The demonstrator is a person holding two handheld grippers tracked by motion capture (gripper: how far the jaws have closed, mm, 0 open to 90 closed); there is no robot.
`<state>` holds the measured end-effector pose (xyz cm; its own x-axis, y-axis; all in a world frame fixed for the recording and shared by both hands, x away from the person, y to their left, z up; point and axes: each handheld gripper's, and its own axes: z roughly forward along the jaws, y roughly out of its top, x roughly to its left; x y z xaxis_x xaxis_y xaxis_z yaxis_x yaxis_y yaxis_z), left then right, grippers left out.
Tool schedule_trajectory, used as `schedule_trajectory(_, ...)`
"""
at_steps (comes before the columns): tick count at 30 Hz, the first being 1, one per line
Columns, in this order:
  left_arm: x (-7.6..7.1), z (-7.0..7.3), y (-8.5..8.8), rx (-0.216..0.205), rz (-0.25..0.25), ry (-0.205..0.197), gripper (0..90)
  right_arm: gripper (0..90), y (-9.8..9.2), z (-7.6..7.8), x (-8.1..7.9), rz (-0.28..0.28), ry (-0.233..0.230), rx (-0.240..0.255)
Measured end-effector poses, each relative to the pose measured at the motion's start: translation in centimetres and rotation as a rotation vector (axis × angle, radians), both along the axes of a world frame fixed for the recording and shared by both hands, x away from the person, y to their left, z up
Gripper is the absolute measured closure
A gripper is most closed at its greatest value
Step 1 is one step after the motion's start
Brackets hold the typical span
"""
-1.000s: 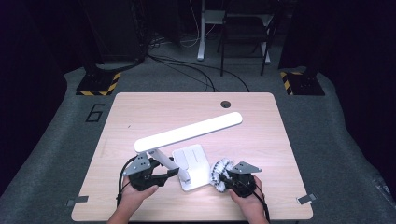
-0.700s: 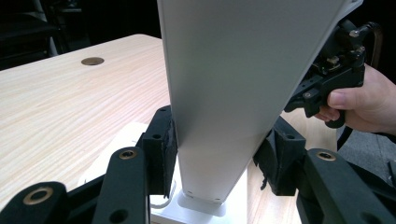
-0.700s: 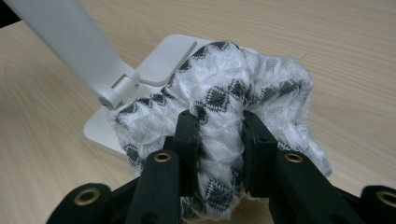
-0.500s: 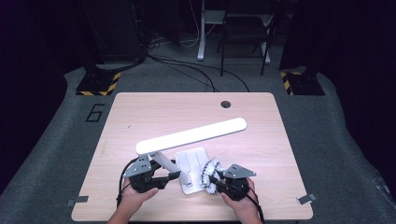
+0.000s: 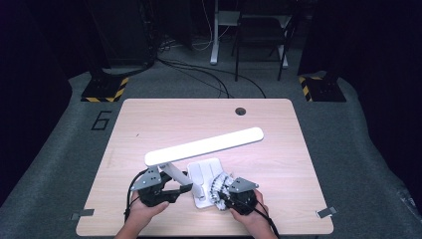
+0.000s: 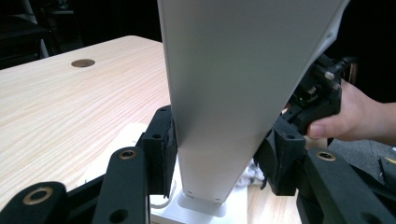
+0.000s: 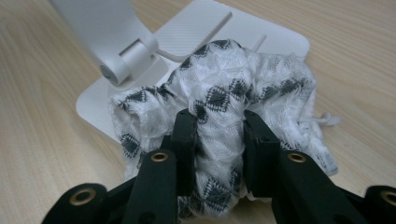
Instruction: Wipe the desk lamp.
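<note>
Since earlier, the right tongs (image 5: 222, 191), clamping a patterned cloth (image 7: 224, 102), slid left onto the lamp base (image 5: 201, 172); left tongs (image 5: 185, 183) stay gripping the lamp arm (image 6: 224, 116)

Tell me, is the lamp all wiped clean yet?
Not yet, it looks like. The left claw already clamps the lamp's arm to steady it. The right claw grips a patterned cloth resting on the lamp's base, so wiping seems under way there. The long lamp head looks untouched; that is probably left.
</note>
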<state>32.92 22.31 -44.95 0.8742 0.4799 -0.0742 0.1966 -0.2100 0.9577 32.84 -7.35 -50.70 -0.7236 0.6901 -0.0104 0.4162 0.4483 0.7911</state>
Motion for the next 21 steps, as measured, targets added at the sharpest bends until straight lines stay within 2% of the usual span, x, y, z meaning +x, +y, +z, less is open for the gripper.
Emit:
schedule_trajectory(5, -0.1, 0.0, 0.1, 0.004, -0.006, -0.002, 52.8, 69.1, -0.9, 0.0, 0.3, -0.019, 0.017, 0.006)
schedule_trajectory(6, 0.0, 0.0, 0.1, -0.006, -0.012, 0.000, 52.8, 69.1, -1.0, 0.0, 0.3, -0.024, 0.030, 0.008)
schedule_trajectory(7, 0.0, 0.0, 0.1, -0.006, -0.011, 0.002, 52.8, 69.1, -1.3, 0.1, 0.4, -0.018, 0.021, -0.002)
schedule_trajectory(16, -0.1, -0.1, 0.1, -0.011, -0.006, 0.003, 52.8, 68.9, -1.7, 0.0, 0.6, -0.056, 0.044, 0.009)
schedule_trajectory(21, -0.1, -0.1, 0.1, -0.010, -0.001, 0.005, 52.5, 68.9, -2.1, 0.0, 0.9, -0.068, 0.038, 0.003)
